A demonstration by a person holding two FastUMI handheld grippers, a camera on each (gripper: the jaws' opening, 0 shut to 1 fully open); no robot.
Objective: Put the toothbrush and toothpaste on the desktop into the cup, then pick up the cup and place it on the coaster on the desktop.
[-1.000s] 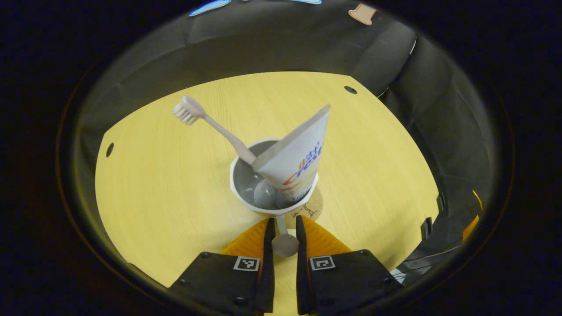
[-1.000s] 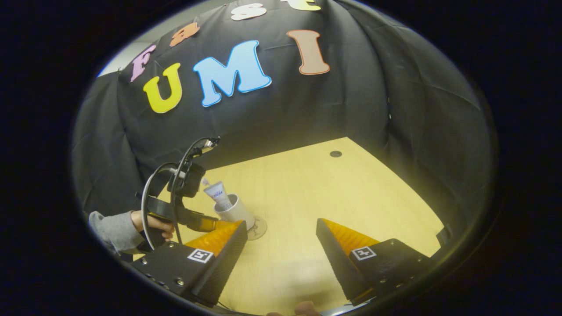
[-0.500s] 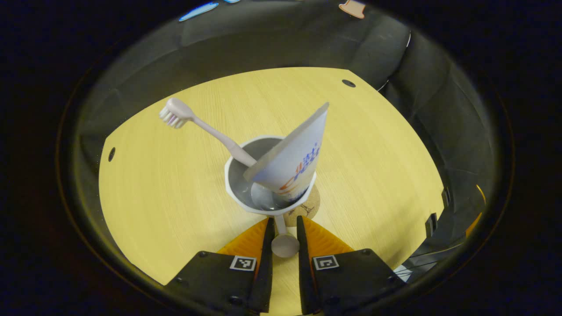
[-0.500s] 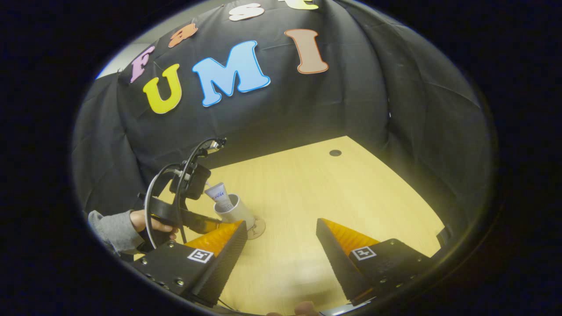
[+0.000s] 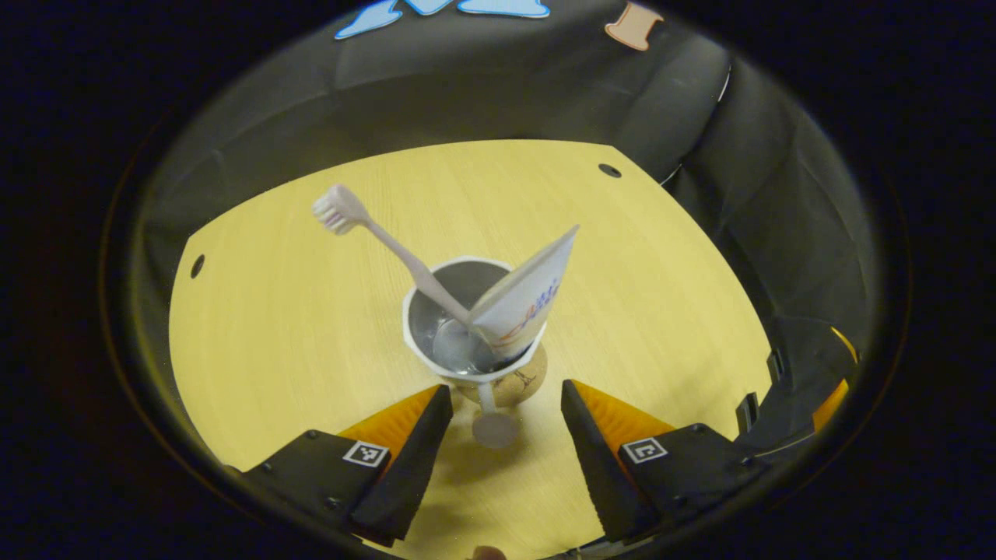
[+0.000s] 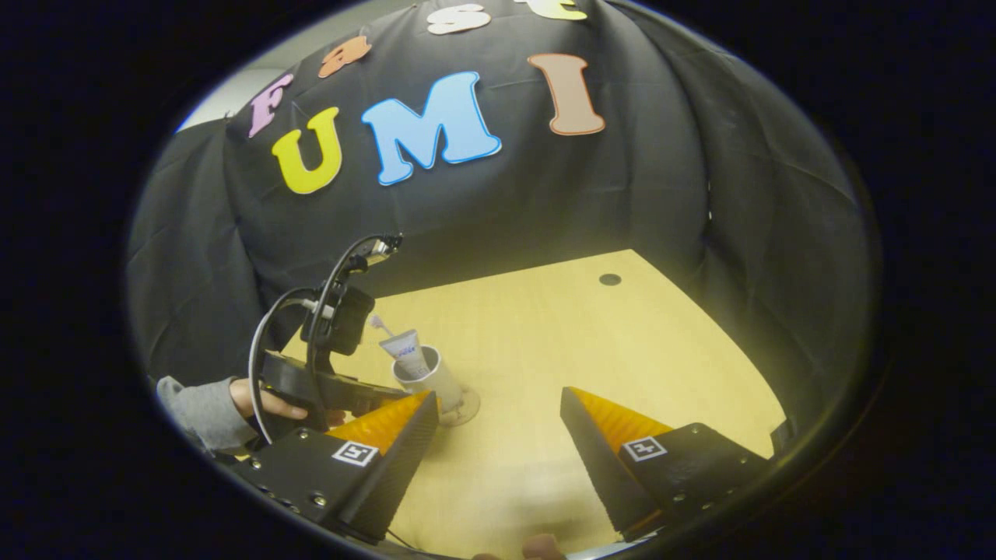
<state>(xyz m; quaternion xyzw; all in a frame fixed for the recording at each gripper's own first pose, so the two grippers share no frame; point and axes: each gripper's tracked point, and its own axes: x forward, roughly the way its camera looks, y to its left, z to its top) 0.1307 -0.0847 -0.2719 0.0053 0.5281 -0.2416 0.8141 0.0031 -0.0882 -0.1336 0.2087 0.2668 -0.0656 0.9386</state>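
The white cup (image 5: 467, 276) stands upright on the round cork coaster (image 5: 521, 379), its handle (image 5: 496, 428) pointing at me. The toothbrush (image 5: 336, 210) leans out to the left of the cup and the toothpaste tube (image 5: 525, 299) to the right. My left gripper (image 5: 506, 397) is open, one finger on each side of the handle without touching it. In the right gripper view the cup (image 6: 436, 377) sits on the coaster (image 6: 465, 406) with the left gripper (image 6: 381, 397) beside it. My right gripper (image 6: 498, 400) hangs open over bare table with nothing between its fingers.
The wooden table (image 5: 296, 327) has small round holes near its far corners (image 5: 609, 169). Black cloth walls close in behind and on both sides. A hand and grey sleeve (image 6: 210, 408) hold the left gripper at the table's left.
My left gripper was shut on the cup's handle and has opened, letting go of it. It has drawn back slightly. The cup stays on the coaster; the right gripper has barely moved.
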